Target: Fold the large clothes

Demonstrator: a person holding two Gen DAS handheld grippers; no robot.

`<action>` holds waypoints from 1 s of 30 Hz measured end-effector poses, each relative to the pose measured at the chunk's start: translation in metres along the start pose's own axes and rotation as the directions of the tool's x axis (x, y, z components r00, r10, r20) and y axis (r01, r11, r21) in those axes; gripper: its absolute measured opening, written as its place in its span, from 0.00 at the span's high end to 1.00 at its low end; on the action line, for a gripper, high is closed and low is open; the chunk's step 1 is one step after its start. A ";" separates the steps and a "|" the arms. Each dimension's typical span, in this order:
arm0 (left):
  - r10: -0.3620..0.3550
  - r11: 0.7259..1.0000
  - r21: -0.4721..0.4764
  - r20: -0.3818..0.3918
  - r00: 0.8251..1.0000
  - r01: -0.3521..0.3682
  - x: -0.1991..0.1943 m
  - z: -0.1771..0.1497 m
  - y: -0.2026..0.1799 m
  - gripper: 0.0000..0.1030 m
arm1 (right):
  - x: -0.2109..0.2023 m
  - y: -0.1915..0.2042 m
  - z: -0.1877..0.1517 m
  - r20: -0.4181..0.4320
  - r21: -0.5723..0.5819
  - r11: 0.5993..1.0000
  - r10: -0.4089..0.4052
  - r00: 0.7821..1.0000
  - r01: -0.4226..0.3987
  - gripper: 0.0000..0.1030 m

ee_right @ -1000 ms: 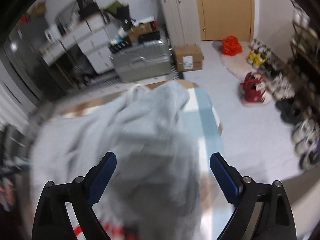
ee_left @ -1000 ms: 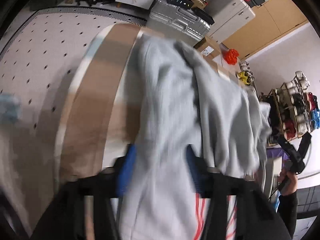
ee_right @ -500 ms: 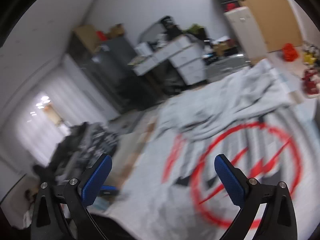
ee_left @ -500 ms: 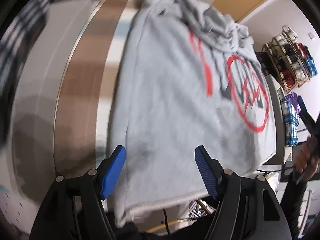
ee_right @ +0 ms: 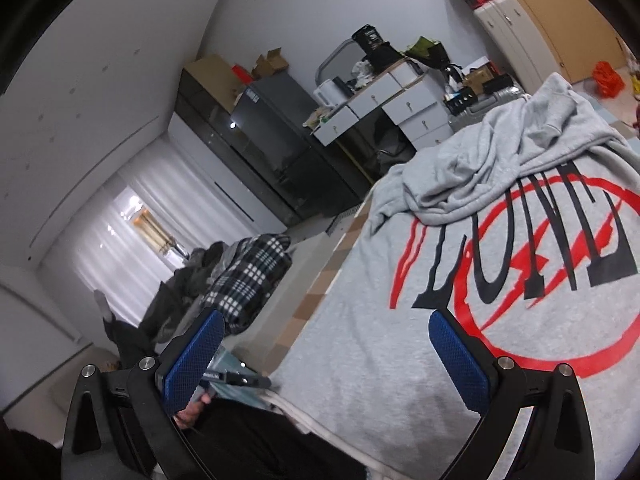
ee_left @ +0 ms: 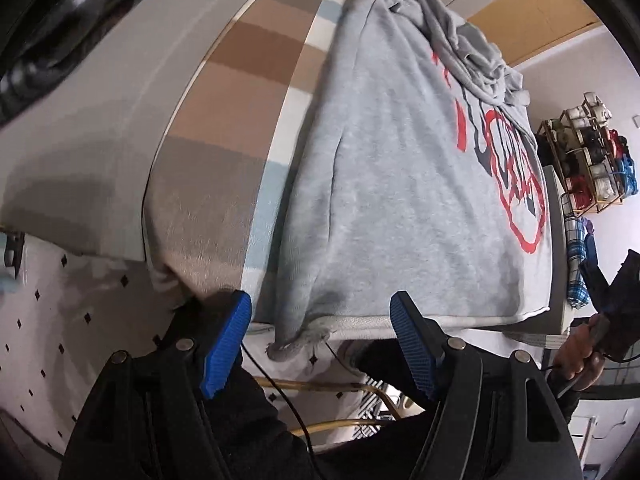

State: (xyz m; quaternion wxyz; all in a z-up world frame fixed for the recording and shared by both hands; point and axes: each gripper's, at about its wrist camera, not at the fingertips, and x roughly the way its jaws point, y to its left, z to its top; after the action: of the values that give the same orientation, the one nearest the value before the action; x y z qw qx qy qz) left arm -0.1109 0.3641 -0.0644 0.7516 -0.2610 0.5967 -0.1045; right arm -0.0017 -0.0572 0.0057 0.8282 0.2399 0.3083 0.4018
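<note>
Sweatshirt [ee_left: 400, 200], big & gray w/ a red ring print, lay spread flat on the striped blanket [ee_left: 240, 128] on the table. Its bunched-up top part sat at 1 o'clock in the left wrist view. One bottom corner hung off the table edge at 6 o'clock, right btwn the left gripper [ee_left: 320, 340] tips but not pinched. Left jaws were open, holding nothing. In the right wrist view the sweatshirt [ee_right: 400, 360] filled the 3 to 5 o'clock side. Right gripper [ee_right: 324, 356] jaws were wide open, nothing in them; its right tip was over the cloth. A checked cloth pile [ee_right: 248, 276] sat at 9 o'clock.
</note>
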 end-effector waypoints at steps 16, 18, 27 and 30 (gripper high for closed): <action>0.088 0.983 0.167 -0.046 0.995 -0.079 0.009 -0.015 -0.034 0.94 | -0.009 0.011 -0.007 0.008 -0.040 0.999 0.011 1.000 -0.010 0.00; -0.022 0.994 0.110 -0.043 0.999 0.027 0.002 -0.010 -0.029 0.94 | -0.007 0.013 -0.008 0.000 -0.051 0.999 0.003 1.000 -0.003 0.00; -0.316 0.949 0.014 0.080 0.945 0.316 -0.035 0.016 -0.051 0.94 | 0.037 0.058 -0.042 -0.143 -0.300 0.954 -0.070 0.987 0.024 0.00; -0.360 0.933 0.024 0.087 0.929 0.360 -0.036 0.025 -0.062 0.94 | 0.072 0.094 -0.077 -0.221 -0.468 0.884 -0.128 0.967 0.010 0.00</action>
State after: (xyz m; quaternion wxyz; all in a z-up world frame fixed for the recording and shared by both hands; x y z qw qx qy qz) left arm -0.0873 0.3351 0.0016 0.7469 -0.3675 0.5038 -0.2309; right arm -0.0693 0.0656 -0.0104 0.8307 -0.0270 0.3119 0.4603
